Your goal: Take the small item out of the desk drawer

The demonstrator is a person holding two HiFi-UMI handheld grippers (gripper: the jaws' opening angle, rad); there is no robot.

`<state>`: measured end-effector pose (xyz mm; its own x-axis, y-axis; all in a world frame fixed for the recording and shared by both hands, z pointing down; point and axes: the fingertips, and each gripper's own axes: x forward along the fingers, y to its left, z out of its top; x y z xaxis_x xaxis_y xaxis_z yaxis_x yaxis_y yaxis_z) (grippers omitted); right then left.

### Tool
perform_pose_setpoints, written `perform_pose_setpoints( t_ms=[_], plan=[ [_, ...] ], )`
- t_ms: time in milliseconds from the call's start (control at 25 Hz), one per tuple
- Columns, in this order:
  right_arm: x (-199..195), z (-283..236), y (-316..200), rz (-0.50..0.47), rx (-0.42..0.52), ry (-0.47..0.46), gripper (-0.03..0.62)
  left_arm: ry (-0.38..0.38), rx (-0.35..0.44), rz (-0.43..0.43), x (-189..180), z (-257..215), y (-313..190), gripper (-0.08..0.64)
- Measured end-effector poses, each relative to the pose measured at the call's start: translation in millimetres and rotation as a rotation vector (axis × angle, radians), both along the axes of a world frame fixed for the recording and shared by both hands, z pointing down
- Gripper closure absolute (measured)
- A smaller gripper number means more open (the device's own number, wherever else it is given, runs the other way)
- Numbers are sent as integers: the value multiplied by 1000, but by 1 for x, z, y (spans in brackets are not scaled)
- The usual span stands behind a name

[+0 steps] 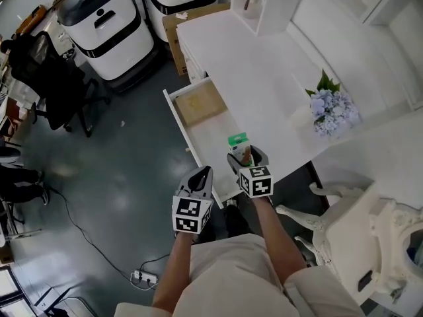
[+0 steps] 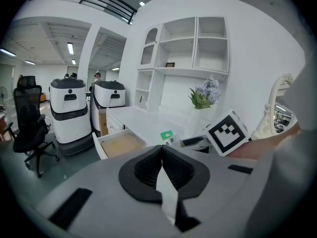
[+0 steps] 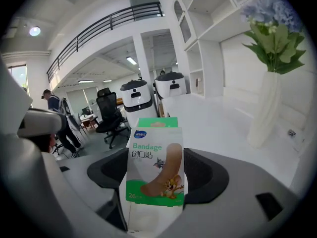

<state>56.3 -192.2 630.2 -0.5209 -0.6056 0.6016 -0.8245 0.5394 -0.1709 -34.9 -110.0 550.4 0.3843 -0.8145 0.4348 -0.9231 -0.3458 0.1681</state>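
Head view | right gripper (image 1: pixel 248 158) clamped on bandage box (image 1: pixel 238 142), 5 o'clock from open drawer (image 1: pixel 198 104) | left gripper (image 1: pixel 203 174) jaws together, empty, 8 o'clock of right

Items I cannot fully read from here: box (image 3: pixel 156 167), lower end sunk out of sight between the right gripper's (image 3: pixel 158 171) pads (image 3: pixel 205 172), fine print beside "26" too small; drawer (image 1: pixel 201 104), near end covered in the head view by the left gripper (image 1: pixel 203 174) and right gripper; shelf object (image 1: pixel 248 3), too small to identify; chair (image 1: pixel 347 230), cut by the right edge; people (image 2: pixel 97 75), distant, indistinct.
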Motion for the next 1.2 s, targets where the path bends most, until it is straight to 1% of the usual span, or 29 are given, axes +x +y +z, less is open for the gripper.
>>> perform_pose_setpoints(
  t_ms=[160,320,440,600,960,1200],
  plan=[
    [9,-18,10,14,33,-14,225,10,-9,2,-3,6,-3,543],
    [13,-33,18,16,63,-29,225,15,-9,18,2,8,-5,543],
    [12,-43,26,13,77,-32,225,24,-15,27,5,13,-3,543],
    [4,-55,38,1,97,-46,226,32,-22,20,0,17,-2,543],
    [-10,-56,52,3,98,-92,225,10,-14,12,-16,16,-2,543],
    [-8,-57,58,19,102,-114,225,8,-13,16,-18,18,-2,543]
  ],
)
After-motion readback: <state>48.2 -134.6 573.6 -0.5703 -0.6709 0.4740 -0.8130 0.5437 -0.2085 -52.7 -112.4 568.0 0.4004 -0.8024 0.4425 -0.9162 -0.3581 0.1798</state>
